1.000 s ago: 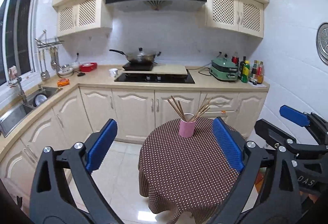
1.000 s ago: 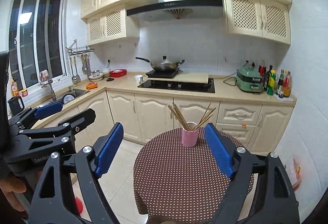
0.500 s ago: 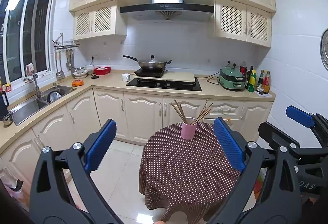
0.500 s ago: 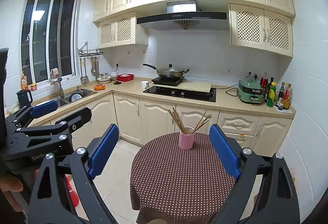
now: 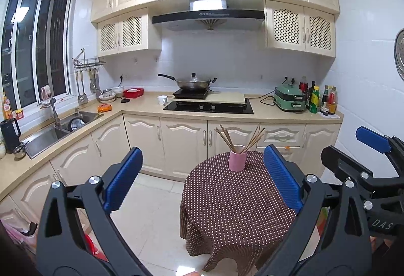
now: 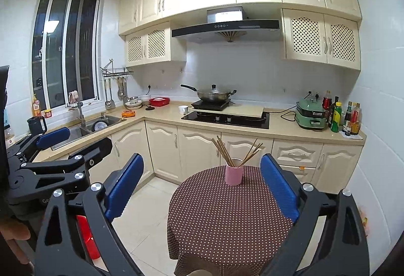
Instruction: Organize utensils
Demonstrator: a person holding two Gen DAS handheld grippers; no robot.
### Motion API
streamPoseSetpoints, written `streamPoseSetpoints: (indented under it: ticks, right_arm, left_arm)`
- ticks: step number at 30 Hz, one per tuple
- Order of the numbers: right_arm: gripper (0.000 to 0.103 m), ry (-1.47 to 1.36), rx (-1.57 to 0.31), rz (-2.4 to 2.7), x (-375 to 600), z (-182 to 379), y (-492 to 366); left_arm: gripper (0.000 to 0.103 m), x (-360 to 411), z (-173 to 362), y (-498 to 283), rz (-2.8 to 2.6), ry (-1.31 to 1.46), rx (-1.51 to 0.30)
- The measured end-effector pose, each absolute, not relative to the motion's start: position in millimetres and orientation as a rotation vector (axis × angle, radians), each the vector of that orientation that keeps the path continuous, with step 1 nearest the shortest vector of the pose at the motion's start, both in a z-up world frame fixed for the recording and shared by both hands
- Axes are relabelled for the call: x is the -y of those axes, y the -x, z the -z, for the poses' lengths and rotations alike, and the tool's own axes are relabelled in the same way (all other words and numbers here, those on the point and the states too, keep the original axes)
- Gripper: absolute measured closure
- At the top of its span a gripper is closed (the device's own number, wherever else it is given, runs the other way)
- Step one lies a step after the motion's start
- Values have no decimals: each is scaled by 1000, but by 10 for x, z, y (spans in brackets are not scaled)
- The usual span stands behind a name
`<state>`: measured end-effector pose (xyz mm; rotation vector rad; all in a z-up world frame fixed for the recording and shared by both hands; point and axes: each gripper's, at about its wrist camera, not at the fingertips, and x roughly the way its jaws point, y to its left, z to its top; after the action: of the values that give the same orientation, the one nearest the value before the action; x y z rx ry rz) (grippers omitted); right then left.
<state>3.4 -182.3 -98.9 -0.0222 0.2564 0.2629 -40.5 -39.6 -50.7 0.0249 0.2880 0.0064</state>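
text: "DAS" | on: right gripper [image 5: 373, 147] body | other print: partly hidden, unreadable

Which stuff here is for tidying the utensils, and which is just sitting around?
For the job:
- wooden chopsticks
- pink cup holding them
- round brown dotted table
- left claw and right claw, both open

Just around:
- lidded metal wok
- green cooker
- sauce bottles
- steel sink
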Motion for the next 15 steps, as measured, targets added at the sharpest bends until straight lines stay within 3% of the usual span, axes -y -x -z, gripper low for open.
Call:
streamPoseSetpoints:
  ticks: [15]
  right_arm:
    - [12,6,-236,-275,1780,918,19]
  left_arm:
    - [8,398,435,442,-28,-48,-270]
